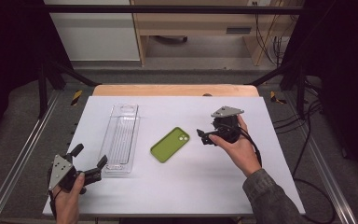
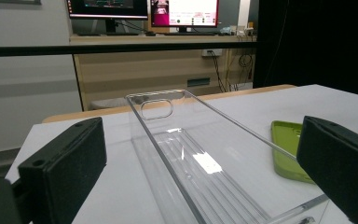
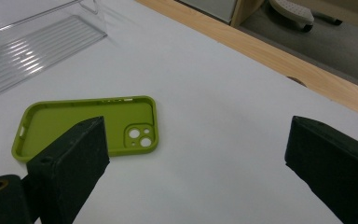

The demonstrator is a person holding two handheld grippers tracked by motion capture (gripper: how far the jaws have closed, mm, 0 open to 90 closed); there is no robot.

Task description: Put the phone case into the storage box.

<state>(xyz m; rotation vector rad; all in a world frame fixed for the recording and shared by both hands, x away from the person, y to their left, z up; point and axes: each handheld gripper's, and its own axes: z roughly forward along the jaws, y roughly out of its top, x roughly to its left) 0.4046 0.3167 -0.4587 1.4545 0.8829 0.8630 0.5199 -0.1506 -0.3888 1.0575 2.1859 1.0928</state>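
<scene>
Two tongs, both wide open, both empty. Left tongs (image 1: 89, 157) sit at the near left edge of the white surface (image 1: 191, 186), held in the person's left hand (image 1: 68, 198), jaws pointing toward the near end of the clear plastic tray (image 1: 120, 140) and just short of it. In the left gripper view the tray (image 2: 191, 158) runs away between the two black jaws, ribbed floor, oval handle cutout at its far end, nothing inside.

Right tongs (image 1: 205, 136) are further up on the right side, gripped by the right hand (image 1: 238, 148), jaws aimed left at the green phone case (image 1: 170, 144) and near it, no contact. The case lies mid-surface, open side up, camera cutout toward the far end, just right of the tray, apart from it. In the right gripper view the case (image 3: 84, 123) lies beyond the left jaw, partly hidden by it; tray corner (image 3: 37, 42) further off.

Beyond the surface: wooden edge (image 1: 175, 90), then floor, a wooden desk (image 2: 158, 70) with monitors (image 2: 144, 9).
</scene>
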